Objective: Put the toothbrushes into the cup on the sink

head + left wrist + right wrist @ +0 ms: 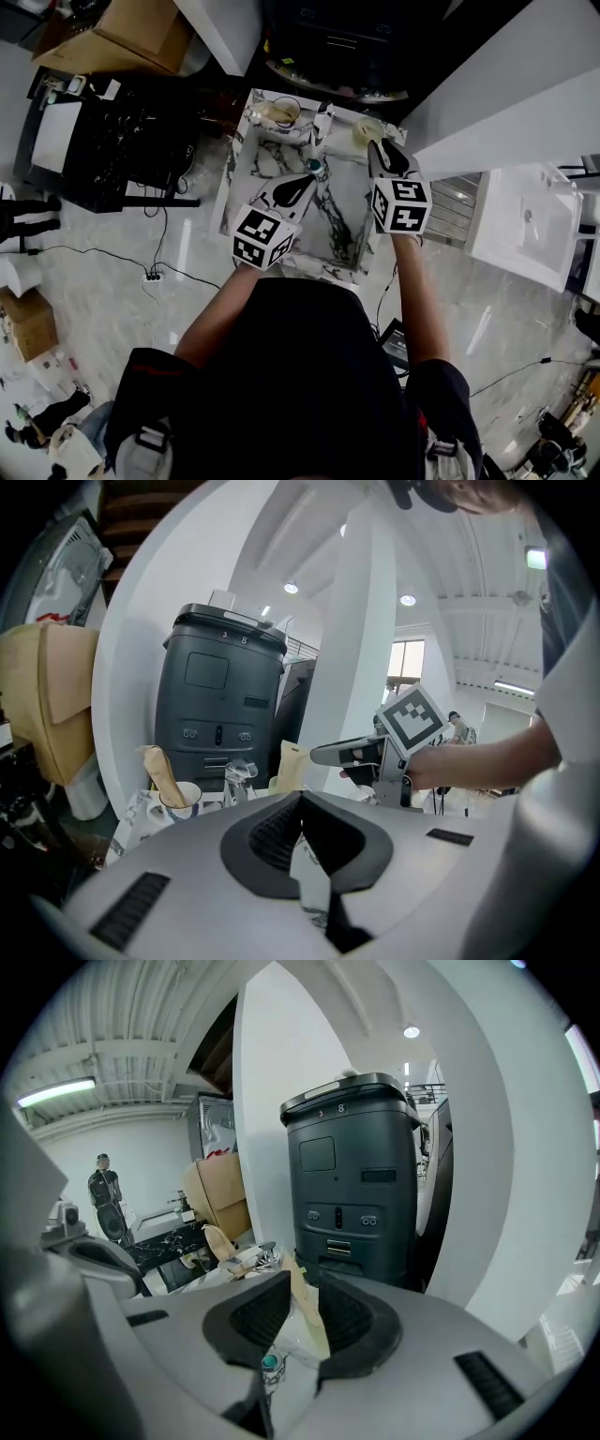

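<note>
A marble sink [281, 155] stands in front of me, with a faucet [319, 127] at its back edge. The left cup [278, 113] [180, 802] at the back holds a tan wrapped toothbrush [161, 771]. My left gripper [305, 183] [300, 803] hovers over the basin, shut and empty. My right gripper [378, 145] [302, 1288] reaches to the right cup [367, 131]. A second tan wrapped toothbrush [305, 1312] [291, 766] fills the gap between its pads. The teal drain [270, 1363] shows below.
A tall dark grey machine [220, 705] [361, 1176] stands behind the sink between white walls. A white basin [530, 225] sits to the right. Cardboard boxes [122, 37] and floor cables [155, 277] lie to the left. A person [105, 1199] stands far off.
</note>
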{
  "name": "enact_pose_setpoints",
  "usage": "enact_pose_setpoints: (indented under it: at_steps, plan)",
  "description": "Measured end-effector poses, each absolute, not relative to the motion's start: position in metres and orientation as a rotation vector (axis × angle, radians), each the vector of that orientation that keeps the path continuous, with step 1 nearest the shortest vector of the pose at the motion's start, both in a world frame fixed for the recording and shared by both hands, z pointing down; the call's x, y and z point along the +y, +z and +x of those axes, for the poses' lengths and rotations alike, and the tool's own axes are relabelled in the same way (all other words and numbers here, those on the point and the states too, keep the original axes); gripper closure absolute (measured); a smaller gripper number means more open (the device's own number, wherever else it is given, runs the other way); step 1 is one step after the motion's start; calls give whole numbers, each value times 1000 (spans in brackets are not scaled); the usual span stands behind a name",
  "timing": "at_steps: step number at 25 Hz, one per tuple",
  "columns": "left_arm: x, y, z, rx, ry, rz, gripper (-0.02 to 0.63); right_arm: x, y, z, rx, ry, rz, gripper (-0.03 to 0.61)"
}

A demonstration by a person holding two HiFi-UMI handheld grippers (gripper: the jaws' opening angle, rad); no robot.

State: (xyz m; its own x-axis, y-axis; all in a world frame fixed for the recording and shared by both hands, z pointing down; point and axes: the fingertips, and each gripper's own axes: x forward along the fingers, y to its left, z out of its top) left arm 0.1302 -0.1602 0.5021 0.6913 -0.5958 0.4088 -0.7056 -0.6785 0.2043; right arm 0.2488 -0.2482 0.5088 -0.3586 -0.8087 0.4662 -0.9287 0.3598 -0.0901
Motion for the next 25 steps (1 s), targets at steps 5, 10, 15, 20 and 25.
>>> enact_pose_setpoints:
  at_steps: [5, 10, 15, 20, 25]
  plan:
    - [-158, 496, 130, -1066, 426, 2562, 600, -235, 505, 252, -2314, 500, 1513, 495]
    - [-152, 490, 124, -1117, 418, 2560, 600, -218, 502, 251, -2353, 509, 1490, 495]
    - [-142, 485, 119, -1129, 438, 2579, 600, -205, 503, 248, -2372, 536, 1495, 495]
    - [-137, 472, 105, -1164, 423, 2594, 600, -192, 496, 234, -2399, 542, 1477, 495]
    - [-132, 461, 90, -1178, 406, 2607, 600, -182, 488, 217, -2415, 533, 1450, 497]
